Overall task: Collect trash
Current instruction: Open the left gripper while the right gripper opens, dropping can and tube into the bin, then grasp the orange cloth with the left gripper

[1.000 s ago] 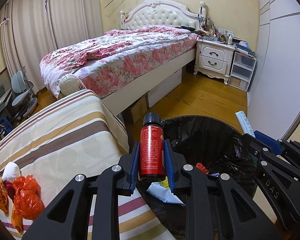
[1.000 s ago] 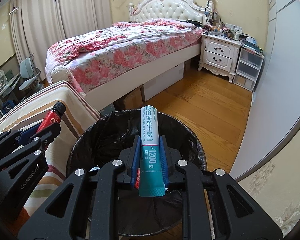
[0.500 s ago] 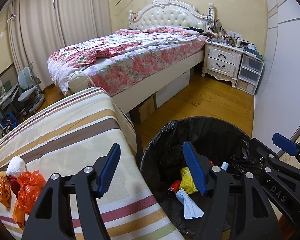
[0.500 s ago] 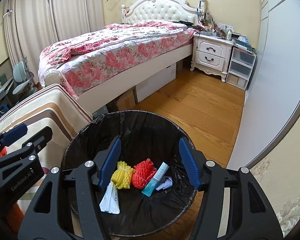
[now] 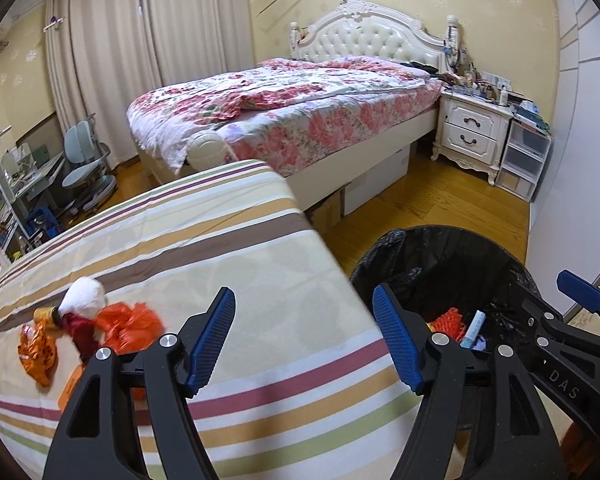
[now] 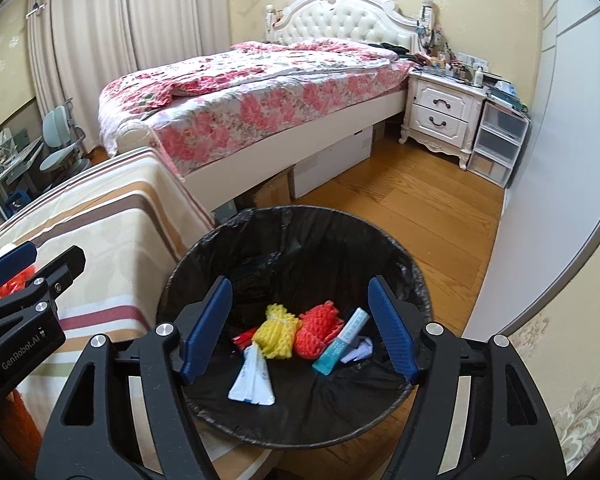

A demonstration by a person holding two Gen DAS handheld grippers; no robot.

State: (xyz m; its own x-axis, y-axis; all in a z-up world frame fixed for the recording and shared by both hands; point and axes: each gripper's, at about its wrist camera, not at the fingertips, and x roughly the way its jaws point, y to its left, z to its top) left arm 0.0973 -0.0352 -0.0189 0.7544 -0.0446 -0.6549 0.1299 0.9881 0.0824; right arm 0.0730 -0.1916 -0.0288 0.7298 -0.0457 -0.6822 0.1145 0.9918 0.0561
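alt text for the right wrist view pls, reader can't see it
The open right gripper hangs empty over a black-lined trash bin that holds a yellow net, an orange net, a teal packet and a white wrapper. The left gripper shows at the left edge over a striped cloth.

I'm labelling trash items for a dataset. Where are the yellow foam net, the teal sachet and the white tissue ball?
yellow foam net [image 6: 278,332]: right wrist view, middle of the mesh.
teal sachet [image 6: 342,340]: right wrist view, mid-length of the packet.
white tissue ball [image 5: 85,295]: left wrist view, centre of the wad.
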